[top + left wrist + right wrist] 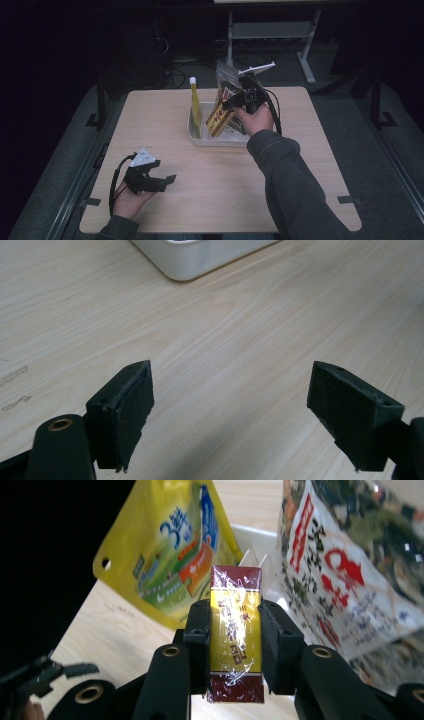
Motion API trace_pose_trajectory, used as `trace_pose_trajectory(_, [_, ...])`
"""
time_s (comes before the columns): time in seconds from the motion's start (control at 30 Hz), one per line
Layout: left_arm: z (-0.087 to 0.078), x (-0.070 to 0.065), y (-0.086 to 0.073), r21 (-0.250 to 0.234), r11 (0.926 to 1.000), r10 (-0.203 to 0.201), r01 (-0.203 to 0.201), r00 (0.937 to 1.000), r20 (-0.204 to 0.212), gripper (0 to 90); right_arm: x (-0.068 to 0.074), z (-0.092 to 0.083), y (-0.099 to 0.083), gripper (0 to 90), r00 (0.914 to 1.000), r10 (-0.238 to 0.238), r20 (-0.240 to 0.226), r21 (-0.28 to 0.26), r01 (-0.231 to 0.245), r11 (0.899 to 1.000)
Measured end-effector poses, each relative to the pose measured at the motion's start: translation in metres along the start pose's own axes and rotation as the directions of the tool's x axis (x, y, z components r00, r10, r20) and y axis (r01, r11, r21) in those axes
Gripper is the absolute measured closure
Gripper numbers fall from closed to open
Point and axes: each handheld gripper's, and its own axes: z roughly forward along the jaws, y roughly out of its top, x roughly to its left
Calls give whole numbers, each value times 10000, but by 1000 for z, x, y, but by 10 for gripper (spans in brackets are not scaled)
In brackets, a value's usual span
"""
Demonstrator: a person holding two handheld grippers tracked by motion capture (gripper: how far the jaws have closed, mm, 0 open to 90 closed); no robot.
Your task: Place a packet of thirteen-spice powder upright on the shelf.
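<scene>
Right now the right hand-held gripper is clenched on a small yellow-and-maroon box wrapped in clear film, its two black jaws pressing the box's long sides so that it stands upright between them. From the high view that right hand-held gripper is raised over the far middle of the table, just above a white plastic bin, and the box slants down with its lower end inside the bin. A grey sleeve runs back from the gripper to the near right edge.

Just behind the box in the right gripper view leans a yellow pouch with blue and green print, and to its right a clear bag with red lettering and dark flecked contents. Seen from above, the yellow pouch stands on edge at the bin's left end, and the clear bag rises beside the box.

Over at the near left corner, the left hand-held gripper rests low over the pale wooden table, well apart from the bin. Its jaws stand wide apart with bare wood between them; it is released. A rounded corner of the white bin sits ahead of it.
</scene>
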Motion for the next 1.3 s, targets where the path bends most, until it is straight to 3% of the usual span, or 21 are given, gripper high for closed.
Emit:
trace_pose_trajectory(0.67, [-2,4,-1,-119,9998,-141,142,9999,34,185,6,36,17,678,9909,1118,745,-729,-1064,9916])
trace_pose_trajectory(1.03, [-4,5,-1,-201,9997,-166,167,9999,31,186,12,48,20,678,9854,1308,1094,-944,-1207,9882])
trace_pose_trajectory(1.3, [-3,4,-1,-164,9998,-120,121,9999,61,188,9,55,14,677,9822,1529,1094,-1069,-1413,9842])
